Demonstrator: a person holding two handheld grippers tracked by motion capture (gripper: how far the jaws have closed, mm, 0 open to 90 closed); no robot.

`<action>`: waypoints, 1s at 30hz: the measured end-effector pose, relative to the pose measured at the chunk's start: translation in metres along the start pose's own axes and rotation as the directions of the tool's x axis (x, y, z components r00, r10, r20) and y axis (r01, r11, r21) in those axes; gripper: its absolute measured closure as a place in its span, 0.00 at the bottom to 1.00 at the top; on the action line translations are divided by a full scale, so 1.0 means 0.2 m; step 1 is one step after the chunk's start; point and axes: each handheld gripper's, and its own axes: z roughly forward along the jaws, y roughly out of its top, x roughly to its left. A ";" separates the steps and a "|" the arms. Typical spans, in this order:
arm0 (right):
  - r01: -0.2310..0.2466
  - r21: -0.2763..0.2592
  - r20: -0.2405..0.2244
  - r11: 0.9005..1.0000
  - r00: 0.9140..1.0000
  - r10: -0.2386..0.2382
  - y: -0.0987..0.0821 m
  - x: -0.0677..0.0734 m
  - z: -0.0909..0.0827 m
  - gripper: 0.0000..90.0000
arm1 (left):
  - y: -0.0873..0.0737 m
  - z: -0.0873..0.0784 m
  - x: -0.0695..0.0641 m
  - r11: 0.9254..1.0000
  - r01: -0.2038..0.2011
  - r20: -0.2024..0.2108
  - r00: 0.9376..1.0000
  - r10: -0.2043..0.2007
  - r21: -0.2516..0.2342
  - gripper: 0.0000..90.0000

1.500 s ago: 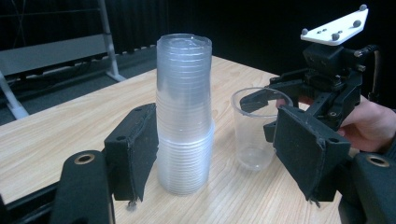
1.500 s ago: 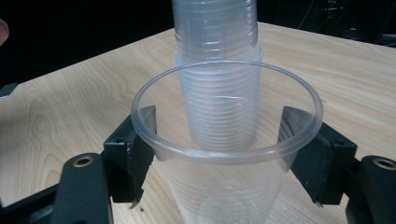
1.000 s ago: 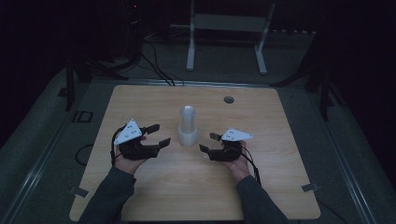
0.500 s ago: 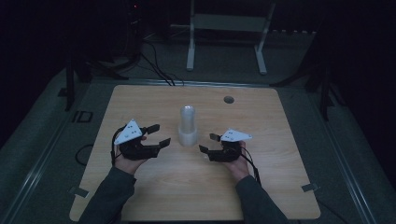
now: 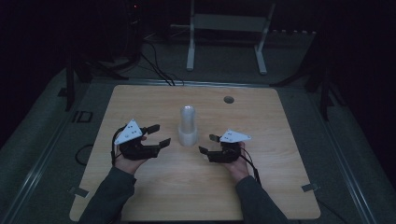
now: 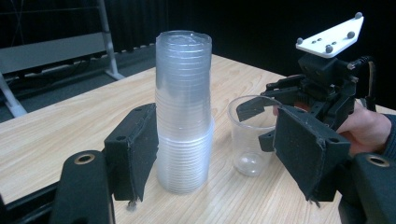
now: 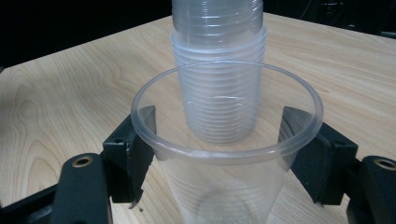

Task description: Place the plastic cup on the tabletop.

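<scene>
- The wooden table (image 5: 140, 196) is a pale rounded-corner board with a small round hole (image 5: 228, 99) near its far edge.
- The stack of clear plastic cups (image 5: 187, 126) stands upright at about the middle of the table, between the two grippers; in the left gripper view the stack (image 6: 183, 112) shows many nested ribbed rims, wider at the lower half. No label or writing can be read on it.
- The left gripper (image 5: 156, 135) rests on the table to the left of the stack, jaws apart and clamped on nothing; in its own view one pad stands just beside the foot of the stack, and I cannot tell whether it touches.
- The right gripper (image 5: 208, 143) lies to the right of the stack, its jaws closed against the sides of a single clear cup (image 7: 224, 154).
- That single clear cup stands upright on the table just beside the stack (image 7: 219, 70), empty and unmarked.
</scene>
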 end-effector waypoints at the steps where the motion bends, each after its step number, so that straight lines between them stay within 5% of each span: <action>1: -0.001 0.000 0.001 1.000 1.000 0.001 0.00 0.00 0.00 0.31 | 0.00 0.00 0.00 1.000 0.000 0.000 1.000 0.000 0.000 0.34; 13: -0.001 0.009 -0.006 1.000 1.000 0.001 -0.01 0.00 0.00 0.30 | 0.00 0.00 0.00 1.000 -0.002 0.001 1.000 0.002 0.002 0.34; 30: -0.014 0.049 0.005 0.999 1.000 0.014 -0.02 0.02 0.00 0.15 | 0.00 0.00 0.00 1.000 0.000 0.000 1.000 0.000 -0.002 0.34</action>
